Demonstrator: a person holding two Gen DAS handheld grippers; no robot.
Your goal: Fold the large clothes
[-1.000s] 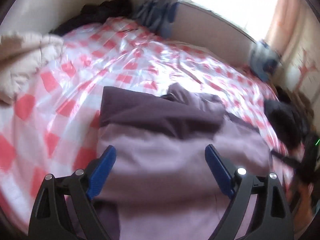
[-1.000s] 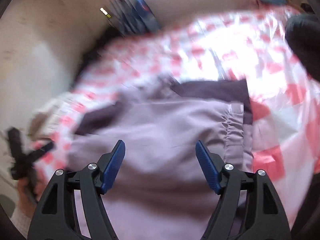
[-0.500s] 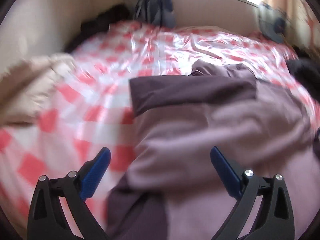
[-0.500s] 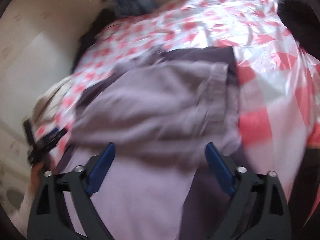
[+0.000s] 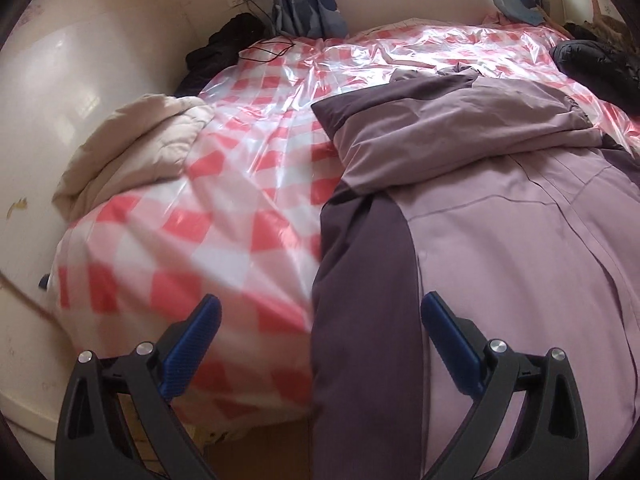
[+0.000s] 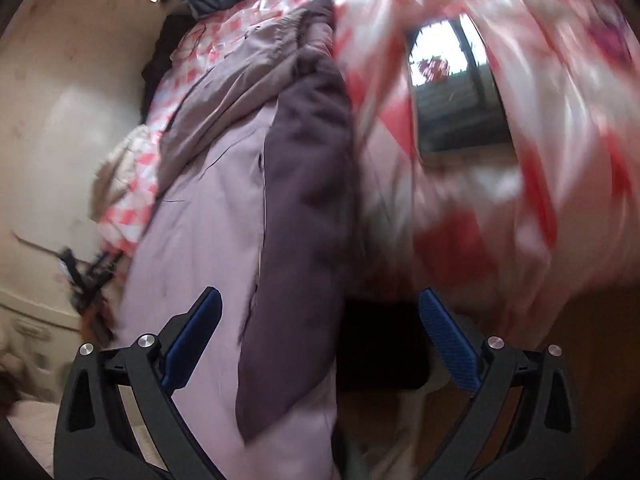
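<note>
A large lilac jacket (image 5: 500, 240) with dark purple side panels lies on the bed, its sleeves folded across the upper part. Its lower end hangs over the near bed edge. My left gripper (image 5: 318, 344) is open and empty, low at the bed's near edge, with the jacket's dark left panel (image 5: 360, 320) between its fingers' line of sight. My right gripper (image 6: 318, 336) is open and empty, low beside the jacket's right dark panel (image 6: 304, 240), which hangs down. The right wrist view is blurred.
The bed has a red-and-white checked plastic cover (image 5: 200, 216). A beige padded garment (image 5: 132, 148) lies at the left edge, dark clothes (image 5: 224, 52) at the far corner, a black garment (image 5: 596, 68) at the right. A wall runs along the left.
Both grippers have pulled back and dropped toward the near bed edge, away from the folded sleeves. The left now looks along the jacket's left side, the right along its right side.
</note>
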